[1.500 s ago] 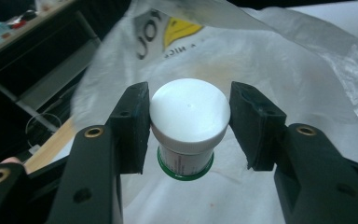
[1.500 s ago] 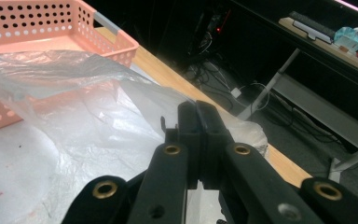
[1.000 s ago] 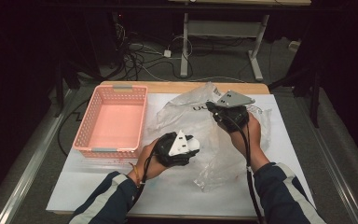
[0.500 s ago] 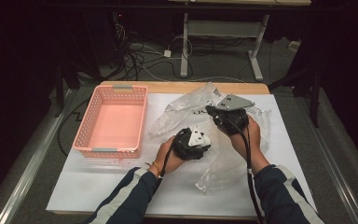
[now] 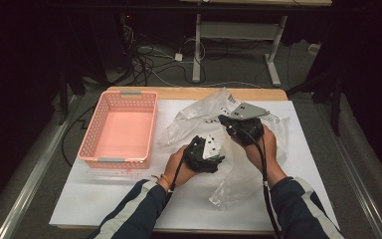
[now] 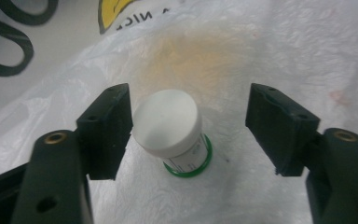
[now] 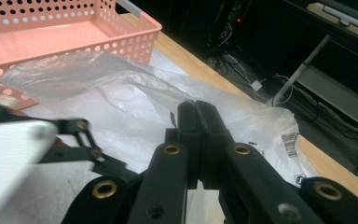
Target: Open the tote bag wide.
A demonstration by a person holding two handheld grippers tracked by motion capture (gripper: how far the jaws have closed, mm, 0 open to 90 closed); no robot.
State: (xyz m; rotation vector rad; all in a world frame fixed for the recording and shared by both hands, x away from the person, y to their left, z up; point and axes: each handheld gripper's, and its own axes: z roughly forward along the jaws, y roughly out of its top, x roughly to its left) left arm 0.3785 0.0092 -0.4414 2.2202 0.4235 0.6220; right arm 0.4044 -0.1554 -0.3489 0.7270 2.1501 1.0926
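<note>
Shifting our left gripper [image 6: 189, 128] toward 2 o'clock, jaws just opening, we are straddling the upright bottle [image 6: 172, 127] while our right gripper [image 7: 198, 140] is pinching the bag [image 7: 121, 100].

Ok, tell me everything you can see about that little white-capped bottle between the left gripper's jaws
The small bottle has a smooth, round white cap, a white printed label and a green ring at its base; it looks plastic. It sits inside the translucent plastic bag. The left gripper has just been opening around it: one jaw is right against the cap, possibly touching, the other stands well clear.

Plastic bag [image 6: 270, 42]: cut-off black letters "NIC".
</note>
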